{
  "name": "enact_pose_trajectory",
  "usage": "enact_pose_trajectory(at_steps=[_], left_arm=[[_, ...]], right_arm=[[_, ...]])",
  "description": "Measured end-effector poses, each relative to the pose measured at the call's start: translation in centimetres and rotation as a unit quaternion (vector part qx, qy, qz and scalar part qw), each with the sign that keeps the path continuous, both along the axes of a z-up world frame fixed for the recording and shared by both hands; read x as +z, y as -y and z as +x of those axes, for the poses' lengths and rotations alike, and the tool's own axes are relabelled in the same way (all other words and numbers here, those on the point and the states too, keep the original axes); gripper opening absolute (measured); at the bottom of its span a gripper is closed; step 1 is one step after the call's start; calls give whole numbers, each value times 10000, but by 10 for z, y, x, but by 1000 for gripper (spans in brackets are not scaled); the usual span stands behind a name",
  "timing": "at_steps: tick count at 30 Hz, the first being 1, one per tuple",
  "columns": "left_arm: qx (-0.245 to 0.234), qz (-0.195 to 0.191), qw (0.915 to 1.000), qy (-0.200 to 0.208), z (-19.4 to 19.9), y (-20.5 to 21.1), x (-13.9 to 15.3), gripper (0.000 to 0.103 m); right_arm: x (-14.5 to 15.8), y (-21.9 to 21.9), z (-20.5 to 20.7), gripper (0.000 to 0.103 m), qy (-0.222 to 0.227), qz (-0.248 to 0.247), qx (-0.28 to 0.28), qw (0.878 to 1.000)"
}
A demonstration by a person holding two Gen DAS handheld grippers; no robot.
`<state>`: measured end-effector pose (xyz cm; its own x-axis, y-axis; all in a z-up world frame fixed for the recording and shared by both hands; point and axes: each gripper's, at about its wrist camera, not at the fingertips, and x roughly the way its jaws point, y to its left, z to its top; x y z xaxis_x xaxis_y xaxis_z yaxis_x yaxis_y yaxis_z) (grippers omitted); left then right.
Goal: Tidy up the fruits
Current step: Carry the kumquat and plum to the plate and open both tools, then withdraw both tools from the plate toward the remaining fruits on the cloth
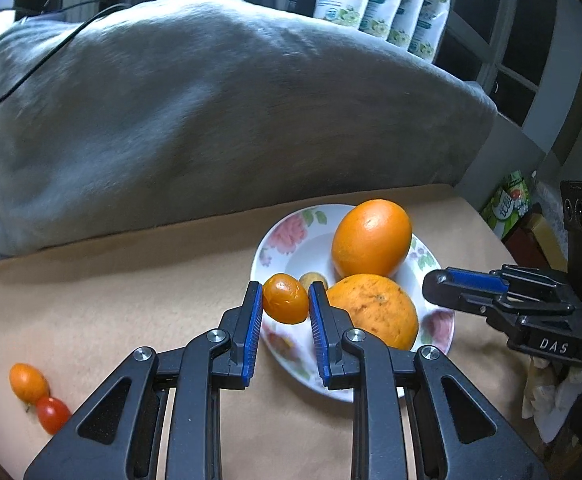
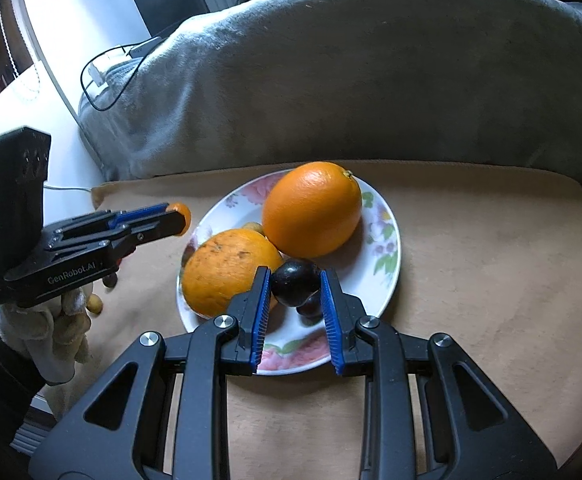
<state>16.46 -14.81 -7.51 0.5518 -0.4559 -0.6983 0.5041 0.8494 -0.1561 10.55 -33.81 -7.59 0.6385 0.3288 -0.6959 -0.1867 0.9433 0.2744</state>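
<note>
At lower centre of each wrist view, the left gripper clasps a kumquat over the plate rim, the right gripper a dark plum above the plate; lower each gently before releasing.

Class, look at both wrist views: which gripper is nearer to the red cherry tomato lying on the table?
Left. The left gripper, holding a small orange fruit at the plate's rim, is closer to the cherry tomato. The right gripper holds a dark plum over the plate's far side.
</note>
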Motion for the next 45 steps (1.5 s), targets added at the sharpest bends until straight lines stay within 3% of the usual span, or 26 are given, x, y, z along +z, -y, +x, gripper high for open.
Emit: enact_pose_trajectory(at_steps=[21, 23, 25, 30, 33, 40, 43, 45], left_arm=[[-91, 23, 9999, 85, 6, 20, 7, 26], [-97, -3, 9999, 103, 6, 20, 8, 33], [-112, -14, 9999, 120, 6, 21, 10, 38], [-125, -35, 9998, 166, 4, 23, 13, 54], [-126, -52, 9997, 189, 3, 24, 14, 65], [-84, -118, 9997, 218, 3, 20, 19, 68], [-53, -126, 9996, 233, 2, 15, 21, 70], [-33, -138, 9996, 239, 1, 12, 22, 70]], right_arm=[[-5, -4, 1, 29, -13, -271, -36, 9996], [-4, -4, 0, 50, 34, -286, -66, 9996], [-2, -4, -1, 60, 110, -309, -93, 9994], [1, -5, -3, 61, 164, -362, -64, 9992], [2, -5, -4, 73, 222, -385, -64, 9990], [5, -10, -7, 76, 265, -446, -54, 9986], [9, -12, -10, 89, 352, -443, -95, 9984], [11, -16, -12, 89, 383, -467, -81, 9981]])
